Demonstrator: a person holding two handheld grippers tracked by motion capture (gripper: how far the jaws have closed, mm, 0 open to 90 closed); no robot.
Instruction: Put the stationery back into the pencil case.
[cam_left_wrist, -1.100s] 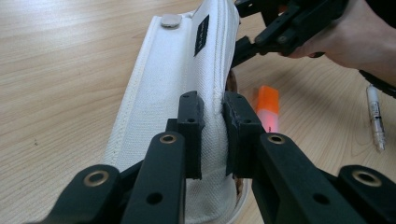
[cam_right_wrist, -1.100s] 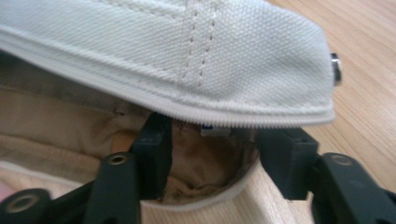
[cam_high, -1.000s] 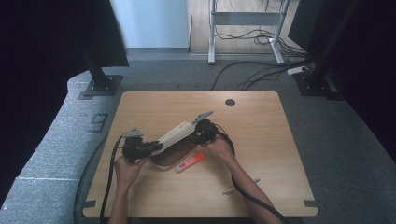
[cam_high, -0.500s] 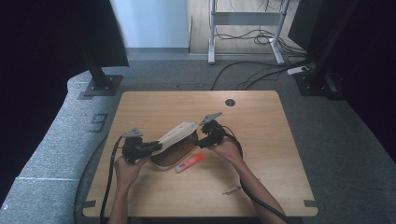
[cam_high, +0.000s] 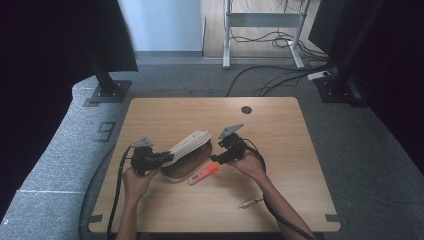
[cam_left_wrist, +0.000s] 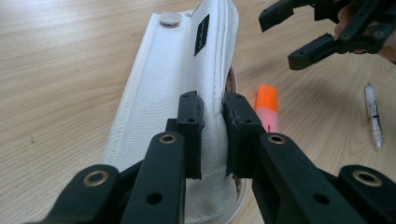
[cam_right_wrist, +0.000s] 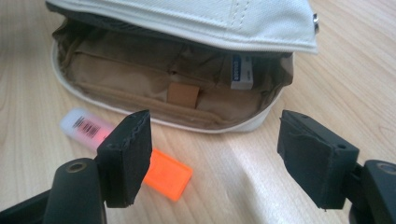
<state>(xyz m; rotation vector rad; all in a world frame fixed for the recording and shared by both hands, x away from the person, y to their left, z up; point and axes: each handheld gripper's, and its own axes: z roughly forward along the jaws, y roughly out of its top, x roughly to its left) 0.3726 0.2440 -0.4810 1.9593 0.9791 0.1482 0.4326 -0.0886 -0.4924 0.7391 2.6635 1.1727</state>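
Note:
A white pencil case (cam_high: 186, 146) lies open at the middle of the table, its tan lining (cam_right_wrist: 140, 70) showing. My left gripper (cam_high: 167, 158) is shut on the case's lifted flap (cam_left_wrist: 173, 79) and holds it up. An orange highlighter (cam_high: 204, 174) lies on the wood just in front of the case. My right gripper (cam_high: 218, 154) hovers at the case's right end, facing the opening. Its jaws have just been opening, and they stand wide apart (cam_right_wrist: 215, 144) with nothing between them. It shows too in the left gripper view, as the right gripper (cam_left_wrist: 285, 39) at the upper right.
A thin pen (cam_high: 251, 202) lies on the table (cam_high: 290, 160) toward the front right; the pen (cam_left_wrist: 373, 114) also shows beyond the highlighter (cam_left_wrist: 267, 105). A round cable hole (cam_high: 246, 109) sits near the far edge. Cables trail from both grippers toward me.
My right gripper has drawn back a little to the right from the case's opening, and its jaws have spread wider. The left gripper and the flap have stayed put.

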